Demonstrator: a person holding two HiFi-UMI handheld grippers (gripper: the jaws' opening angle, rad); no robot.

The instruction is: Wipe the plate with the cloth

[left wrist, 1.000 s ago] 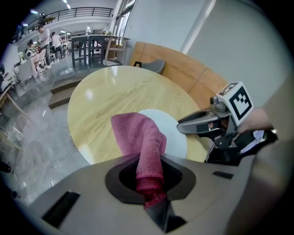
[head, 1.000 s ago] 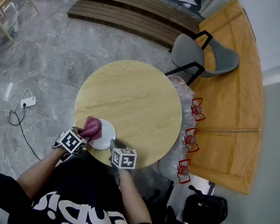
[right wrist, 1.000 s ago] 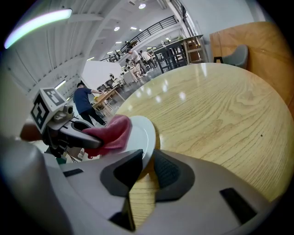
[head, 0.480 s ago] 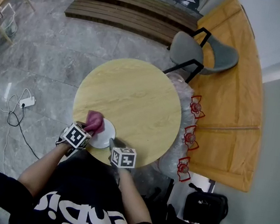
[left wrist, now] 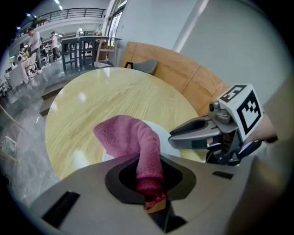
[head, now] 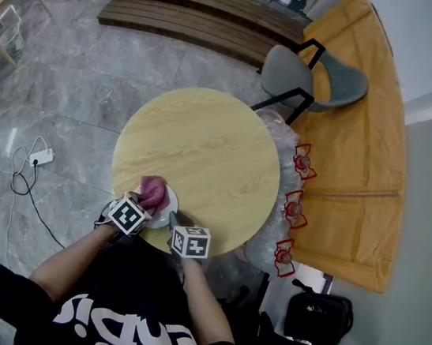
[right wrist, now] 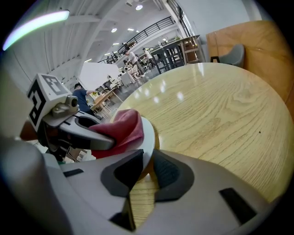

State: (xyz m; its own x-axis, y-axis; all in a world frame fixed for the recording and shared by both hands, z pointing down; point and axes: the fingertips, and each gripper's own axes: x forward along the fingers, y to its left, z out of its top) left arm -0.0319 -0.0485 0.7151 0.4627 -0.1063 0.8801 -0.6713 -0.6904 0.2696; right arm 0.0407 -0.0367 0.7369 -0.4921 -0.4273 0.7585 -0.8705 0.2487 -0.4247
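Round and pale-wooded, the table (head: pixel 219 148) stood on a grey marble floor, with both grippers at its near edge. The left gripper (left wrist: pixel 150 195) pinched one end of a pink cloth (left wrist: pixel 131 137). The cloth's long axis ran from the jaws away from the person, and its free end lay folded over to the left on the white plate (left wrist: pixel 161 131). The right gripper (right wrist: pixel 143 166) was clamped on the plate's near rim, just beside the left gripper. Beyond the table stood a grey chair (head: pixel 312 82) and a slatted wooden bench (head: pixel 198 18). A white power strip (head: pixel 43 156) lay on the floor to the left.
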